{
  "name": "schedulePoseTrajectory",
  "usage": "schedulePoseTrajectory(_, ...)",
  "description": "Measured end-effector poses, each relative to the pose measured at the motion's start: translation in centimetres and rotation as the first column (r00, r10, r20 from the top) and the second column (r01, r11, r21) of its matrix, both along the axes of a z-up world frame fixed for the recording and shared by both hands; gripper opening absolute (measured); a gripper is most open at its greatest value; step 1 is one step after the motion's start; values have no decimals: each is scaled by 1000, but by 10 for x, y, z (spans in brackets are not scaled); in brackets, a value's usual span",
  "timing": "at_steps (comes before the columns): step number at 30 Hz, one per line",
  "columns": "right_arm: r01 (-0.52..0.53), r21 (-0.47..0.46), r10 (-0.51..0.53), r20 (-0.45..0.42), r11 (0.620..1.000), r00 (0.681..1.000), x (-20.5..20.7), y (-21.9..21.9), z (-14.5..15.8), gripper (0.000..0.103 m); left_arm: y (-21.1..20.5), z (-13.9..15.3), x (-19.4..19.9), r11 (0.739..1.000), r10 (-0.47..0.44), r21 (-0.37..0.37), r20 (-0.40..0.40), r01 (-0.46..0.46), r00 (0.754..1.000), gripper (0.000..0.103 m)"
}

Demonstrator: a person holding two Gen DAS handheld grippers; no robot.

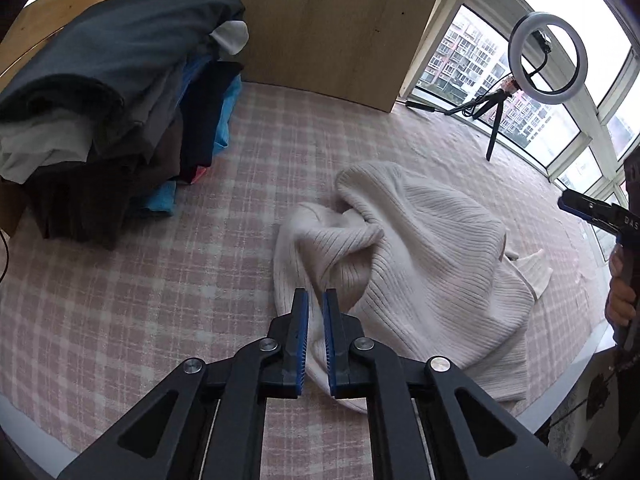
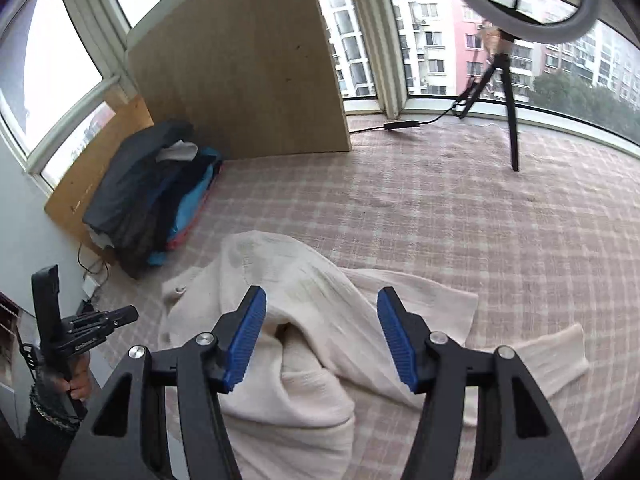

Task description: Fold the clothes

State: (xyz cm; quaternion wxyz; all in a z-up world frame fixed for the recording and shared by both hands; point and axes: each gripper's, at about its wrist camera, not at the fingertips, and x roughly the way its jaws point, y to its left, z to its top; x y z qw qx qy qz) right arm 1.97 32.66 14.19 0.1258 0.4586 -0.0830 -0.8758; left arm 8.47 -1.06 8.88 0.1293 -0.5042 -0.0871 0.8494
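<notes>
A cream ribbed sweater (image 1: 420, 264) lies crumpled on the pink checked surface (image 1: 140, 288). My left gripper (image 1: 315, 296) has its jaws nearly together with a narrow gap; sweater cloth shows between the blue pads, and whether it is pinched is unclear. In the right wrist view the same sweater (image 2: 304, 360) lies bunched under my right gripper (image 2: 322, 300), which is wide open and empty just above the cloth. The right gripper also shows at the right edge of the left wrist view (image 1: 588, 208), held in a hand. The left gripper shows at the left of the right wrist view (image 2: 120, 314).
A pile of dark, grey and blue clothes (image 1: 120, 120) sits at the back left against a wooden board (image 1: 320, 28). A ring light on a tripod (image 1: 548, 60) stands by the windows at the back right, with its cable on the surface.
</notes>
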Motion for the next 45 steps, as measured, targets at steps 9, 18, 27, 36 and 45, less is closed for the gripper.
schedulePoseTrajectory(9, -340, 25, 332, 163, 940, 929, -117, -87, -75, 60, 11, -21, -10, 998, 34, -52, 14, -33, 999, 26)
schedulePoseTrajectory(18, -496, -101, 503, 275, 863, 819, -134, -119, -113, 18, -3, -42, -34, 997, 71, -2, 69, -71, 995, 12)
schedulePoseTrajectory(27, -299, -170, 308, 31, 939, 951, -36, 37, 8, 8, 7, -6, -29, 1000, -8, -16, 22, 8, 1000, 3)
schedulePoseTrajectory(36, -176, 58, 159, 223, 983, 962, 70, 106, -46, 10, 42, 12, -21, 978, -189, -86, 9, 189, 982, 9)
schedulePoseTrajectory(45, -190, -29, 192, 94, 981, 977, 49, 94, -31, 46, 77, 5, -78, 870, -441, -260, -32, 418, 897, 39)
